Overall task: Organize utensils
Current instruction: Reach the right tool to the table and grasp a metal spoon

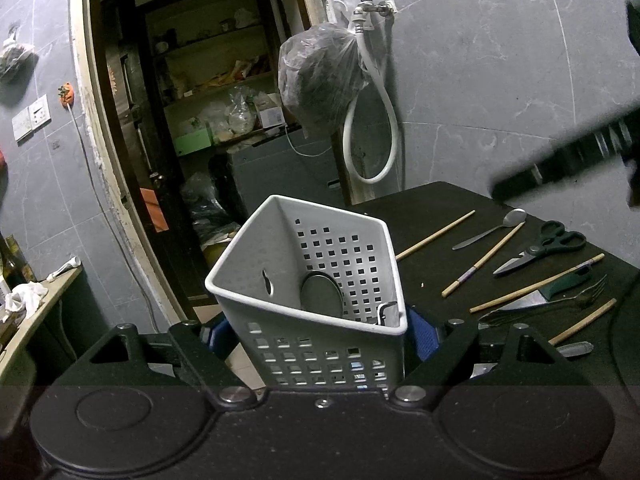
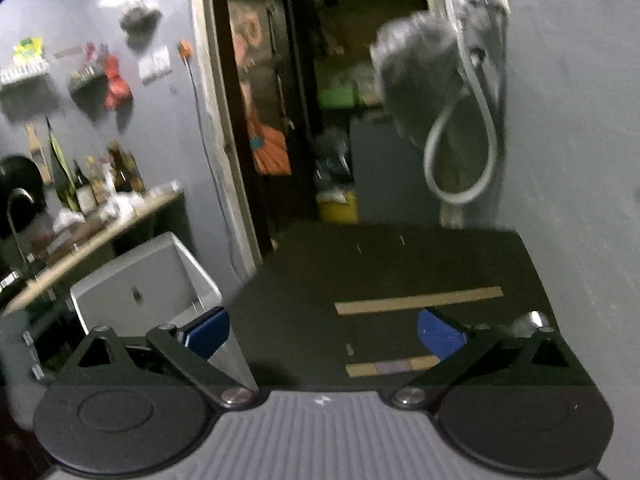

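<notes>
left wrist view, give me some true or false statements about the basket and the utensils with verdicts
1. The left tool is shut on the white basket. True.
2. The white basket is completely empty. False: a dark round item stands inside it.
3. The scissors lie on the black table. True.
4. The right tool grips a chopstick. False: its pads stand wide apart with nothing between them.
5. The spoon is already in the basket. False: it lies on the table among the chopsticks.
</notes>
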A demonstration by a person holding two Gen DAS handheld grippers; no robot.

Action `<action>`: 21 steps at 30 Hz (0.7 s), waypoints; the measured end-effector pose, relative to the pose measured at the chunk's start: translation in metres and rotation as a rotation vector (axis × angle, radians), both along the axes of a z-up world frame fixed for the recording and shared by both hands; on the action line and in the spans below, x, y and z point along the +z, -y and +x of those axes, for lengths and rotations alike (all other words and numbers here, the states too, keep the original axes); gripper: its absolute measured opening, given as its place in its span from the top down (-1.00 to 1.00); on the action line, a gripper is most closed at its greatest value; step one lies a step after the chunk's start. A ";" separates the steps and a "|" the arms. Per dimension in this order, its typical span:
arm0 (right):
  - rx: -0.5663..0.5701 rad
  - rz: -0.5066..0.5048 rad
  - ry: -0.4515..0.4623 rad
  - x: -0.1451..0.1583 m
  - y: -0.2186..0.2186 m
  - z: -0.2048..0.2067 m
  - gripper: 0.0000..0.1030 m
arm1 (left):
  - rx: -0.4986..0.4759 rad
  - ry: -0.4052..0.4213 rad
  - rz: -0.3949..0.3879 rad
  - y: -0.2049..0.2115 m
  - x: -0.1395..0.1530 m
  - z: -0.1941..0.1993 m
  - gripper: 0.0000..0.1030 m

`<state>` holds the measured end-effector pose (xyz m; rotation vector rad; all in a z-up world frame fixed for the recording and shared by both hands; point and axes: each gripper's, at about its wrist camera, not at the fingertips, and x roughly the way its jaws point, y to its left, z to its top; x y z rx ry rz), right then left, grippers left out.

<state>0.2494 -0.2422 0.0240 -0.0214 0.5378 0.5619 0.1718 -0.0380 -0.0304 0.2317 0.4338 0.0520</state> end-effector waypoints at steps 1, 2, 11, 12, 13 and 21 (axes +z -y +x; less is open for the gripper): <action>-0.004 -0.018 -0.023 -0.005 0.001 0.000 -0.99 | 0.000 0.000 0.000 0.000 0.000 0.000 -0.65; -0.005 -0.037 -0.050 -0.012 0.004 -0.002 -0.99 | 0.000 -0.001 0.001 0.000 0.000 0.000 -0.65; 0.043 -0.185 -0.270 -0.066 -0.006 -0.010 -0.99 | 0.000 0.000 0.001 0.001 0.000 0.000 -0.65; 0.054 -0.185 -0.278 -0.069 -0.006 -0.010 -0.99 | 0.000 0.000 0.001 0.001 0.000 0.000 -0.65; 0.066 -0.186 -0.282 -0.071 -0.009 -0.010 -0.99 | 0.000 0.000 0.001 0.001 0.000 0.000 -0.65; 0.199 -0.254 -0.297 -0.084 -0.040 0.002 -0.50 | 0.000 0.000 0.002 0.001 0.000 0.000 -0.65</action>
